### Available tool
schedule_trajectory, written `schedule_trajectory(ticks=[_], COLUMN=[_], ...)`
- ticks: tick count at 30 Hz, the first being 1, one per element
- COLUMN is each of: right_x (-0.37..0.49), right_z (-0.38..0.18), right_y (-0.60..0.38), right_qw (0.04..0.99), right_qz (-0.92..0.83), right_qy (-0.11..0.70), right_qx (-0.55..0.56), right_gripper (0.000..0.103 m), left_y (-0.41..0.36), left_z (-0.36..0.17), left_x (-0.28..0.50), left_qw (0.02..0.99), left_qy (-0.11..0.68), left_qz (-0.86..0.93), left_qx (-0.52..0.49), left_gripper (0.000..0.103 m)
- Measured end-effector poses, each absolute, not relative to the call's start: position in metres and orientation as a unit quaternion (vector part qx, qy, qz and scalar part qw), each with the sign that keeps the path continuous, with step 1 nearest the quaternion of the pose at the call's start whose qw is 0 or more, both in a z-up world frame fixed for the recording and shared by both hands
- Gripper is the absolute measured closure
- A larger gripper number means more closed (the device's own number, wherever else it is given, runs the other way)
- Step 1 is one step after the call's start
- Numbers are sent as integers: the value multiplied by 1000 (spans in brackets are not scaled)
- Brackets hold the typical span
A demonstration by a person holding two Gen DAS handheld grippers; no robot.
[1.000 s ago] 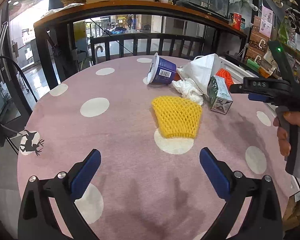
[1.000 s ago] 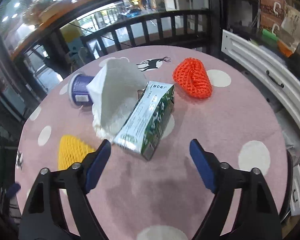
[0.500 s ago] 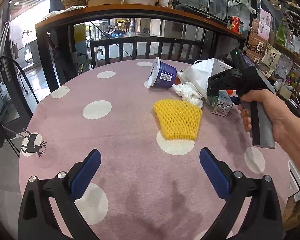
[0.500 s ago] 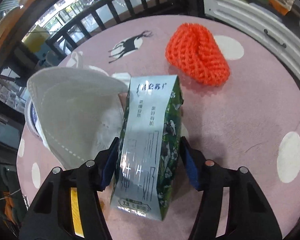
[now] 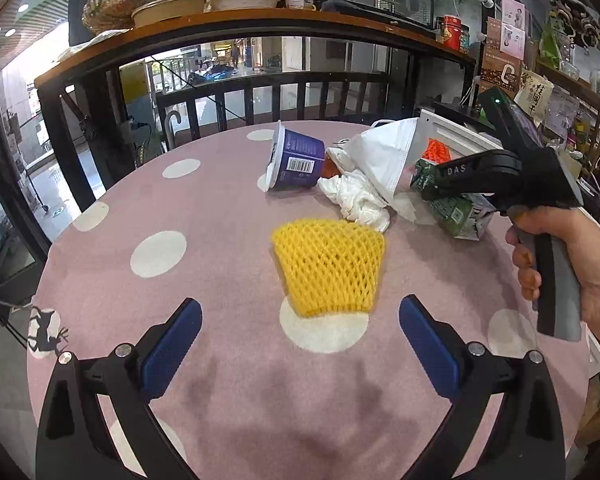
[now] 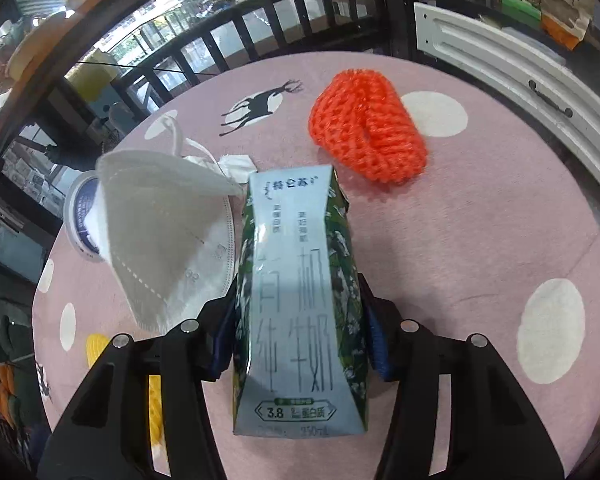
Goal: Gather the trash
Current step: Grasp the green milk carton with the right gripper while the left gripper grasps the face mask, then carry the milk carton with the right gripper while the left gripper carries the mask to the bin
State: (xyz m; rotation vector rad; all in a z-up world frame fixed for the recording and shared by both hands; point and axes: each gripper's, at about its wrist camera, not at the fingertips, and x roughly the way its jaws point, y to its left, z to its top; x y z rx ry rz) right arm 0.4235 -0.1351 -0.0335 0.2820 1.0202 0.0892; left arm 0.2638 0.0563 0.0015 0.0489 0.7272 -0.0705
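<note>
The round table (image 5: 228, 208) is seen by the left wrist camera from its near edge, looking obliquely down towards the far edge and railing. A steeper, much closer view near the right edge is given by the right wrist camera, filled by a milk carton (image 6: 300, 300). The carton (image 5: 456, 212), white mask (image 5: 388, 156) (image 6: 168, 240) and yellow net (image 5: 328, 268) (image 6: 96, 344) are shared by both.

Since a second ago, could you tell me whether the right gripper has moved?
Yes. In the left wrist view the right gripper has come in from the table's right edge to the milk carton, and its jaws have just been closing on the carton's sides.
</note>
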Motion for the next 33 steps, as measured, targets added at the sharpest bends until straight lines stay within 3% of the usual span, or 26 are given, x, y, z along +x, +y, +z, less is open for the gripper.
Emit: schedule_trajectory(ticks=[12,16,21,27,33], right_x=[360,335,305,278,259], right_z=[-17,-9,-4,-4,-3], right_y=[-197,-217,-240,-259,-282], right_qw=[883,891,895,909,921], right_qz=[62,68,75,59,48], right_qy=[448,434,424,403,374], right_qx=[127,119,115,92,93], right_gripper=[51,51,51,51,51], left_y=[-30,-48,-51,-33,-20], left_z=[7,-1,-11,-9,22], left_x=[374,407,432,436,399], left_qw=[929,922,916,922,949], left_qy=[359,375,388,380,315], left_qz=[-30,-14,14,30,10], left_qx=[90,92,102,63,27], left_gripper=[5,14,34,90,95])
